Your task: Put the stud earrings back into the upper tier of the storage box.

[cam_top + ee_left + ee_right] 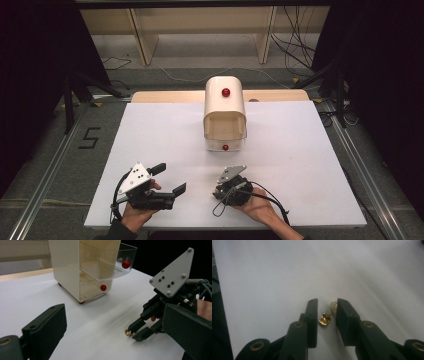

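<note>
Right gripper (325,311) down on white table (300,165), jaws narrowly apart around small gold piece (325,318), not yet pinched. Left gripper (167,180) wide open, empty, idle. Pickup pending; cream drawer box (225,112) well beyond.

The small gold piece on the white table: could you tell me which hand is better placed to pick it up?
The right. Its tongs already straddle the gold piece, jaws slightly apart on either side. The left tongs are wide open, off to the side.
</note>
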Action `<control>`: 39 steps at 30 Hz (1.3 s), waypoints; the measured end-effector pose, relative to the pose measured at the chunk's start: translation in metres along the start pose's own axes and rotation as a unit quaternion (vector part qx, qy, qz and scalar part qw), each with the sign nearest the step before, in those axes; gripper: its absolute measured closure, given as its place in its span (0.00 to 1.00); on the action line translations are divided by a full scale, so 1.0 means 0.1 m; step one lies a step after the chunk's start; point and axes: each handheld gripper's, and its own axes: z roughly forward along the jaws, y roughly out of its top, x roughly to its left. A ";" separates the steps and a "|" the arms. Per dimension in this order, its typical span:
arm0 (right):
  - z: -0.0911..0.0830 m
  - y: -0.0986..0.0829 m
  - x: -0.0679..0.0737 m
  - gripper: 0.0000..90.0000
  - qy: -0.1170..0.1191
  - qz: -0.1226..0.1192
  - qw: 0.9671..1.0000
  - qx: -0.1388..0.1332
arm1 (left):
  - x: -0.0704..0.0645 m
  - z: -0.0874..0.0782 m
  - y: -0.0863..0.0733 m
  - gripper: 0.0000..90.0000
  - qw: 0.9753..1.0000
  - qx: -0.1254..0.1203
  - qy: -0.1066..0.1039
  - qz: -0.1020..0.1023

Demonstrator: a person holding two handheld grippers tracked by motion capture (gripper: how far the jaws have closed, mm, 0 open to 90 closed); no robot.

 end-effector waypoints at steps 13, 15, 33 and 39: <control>-0.06 0.01 -0.02 0.90 0.003 0.003 1.000 -0.008 | 0.01 -0.01 0.00 0.06 1.000 -0.002 0.001 0.000; -0.08 0.01 -0.03 0.90 0.003 0.004 1.000 -0.013 | 0.01 -0.01 0.01 0.06 1.000 -0.003 0.001 0.000; -0.55 0.26 -0.08 0.90 0.021 0.005 0.997 -0.073 | 0.01 -0.01 0.00 0.06 1.000 0.001 0.001 0.001; -0.68 0.38 -0.09 0.90 0.021 -0.005 0.996 -0.085 | 0.01 -0.01 0.00 0.06 1.000 0.002 0.001 0.002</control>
